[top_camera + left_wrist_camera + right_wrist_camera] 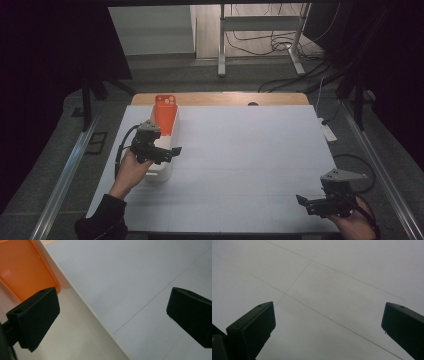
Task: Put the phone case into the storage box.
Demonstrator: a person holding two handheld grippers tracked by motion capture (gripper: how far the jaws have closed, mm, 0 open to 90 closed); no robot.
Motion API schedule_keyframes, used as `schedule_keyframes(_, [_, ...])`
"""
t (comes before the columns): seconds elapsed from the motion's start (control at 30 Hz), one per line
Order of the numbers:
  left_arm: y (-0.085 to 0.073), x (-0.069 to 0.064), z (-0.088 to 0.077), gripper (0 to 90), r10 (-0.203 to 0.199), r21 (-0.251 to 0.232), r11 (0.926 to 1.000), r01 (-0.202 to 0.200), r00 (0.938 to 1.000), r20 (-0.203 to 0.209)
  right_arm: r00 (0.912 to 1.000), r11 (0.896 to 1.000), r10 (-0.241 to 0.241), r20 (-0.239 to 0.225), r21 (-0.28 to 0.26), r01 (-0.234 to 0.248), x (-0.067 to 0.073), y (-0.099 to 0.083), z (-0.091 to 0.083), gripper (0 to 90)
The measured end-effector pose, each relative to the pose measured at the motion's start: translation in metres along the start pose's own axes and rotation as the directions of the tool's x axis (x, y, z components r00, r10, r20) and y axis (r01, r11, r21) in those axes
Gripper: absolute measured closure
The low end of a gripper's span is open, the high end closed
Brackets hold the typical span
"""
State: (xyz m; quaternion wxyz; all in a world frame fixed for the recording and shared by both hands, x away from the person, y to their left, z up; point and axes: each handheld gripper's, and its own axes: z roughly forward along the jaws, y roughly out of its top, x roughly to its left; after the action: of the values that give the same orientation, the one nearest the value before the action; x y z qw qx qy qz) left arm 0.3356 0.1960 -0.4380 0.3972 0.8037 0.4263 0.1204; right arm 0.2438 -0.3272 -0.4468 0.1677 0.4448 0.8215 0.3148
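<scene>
— Where's the phone?

— The orange phone stands in the white box, upper left of the high view, leaning on the far end, I think.

— And the left gripper?

— Just over the box's near end, jaws spread wide, empty.

— The right gripper?

— Lower right, released too, above the bare white table.

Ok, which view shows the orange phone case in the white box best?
The high view: the whole orange phone case shows standing in the white box beside the left gripper. The left gripper view catches one orange corner; the right gripper view shows table.
</scene>
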Motion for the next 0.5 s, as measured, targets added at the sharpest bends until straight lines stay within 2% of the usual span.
schedule_keyframes(0.3, [-0.005,-0.004,-0.008,0.0,-0.009,-0.022,0.9997,0.010,0.9998,0.017,1.0000,1.000,-0.001,0.001,-0.001,0.001,0.000,0.000,0.000,0.0])
schedule_keyframes(0.5, [-0.008,-0.008,-0.013,0.0,-0.008,-0.032,0.9995,0.008,0.9999,0.012,1.0000,1.000,0.000,0.002,-0.002,0.000,0.000,0.000,0.000,0.0])
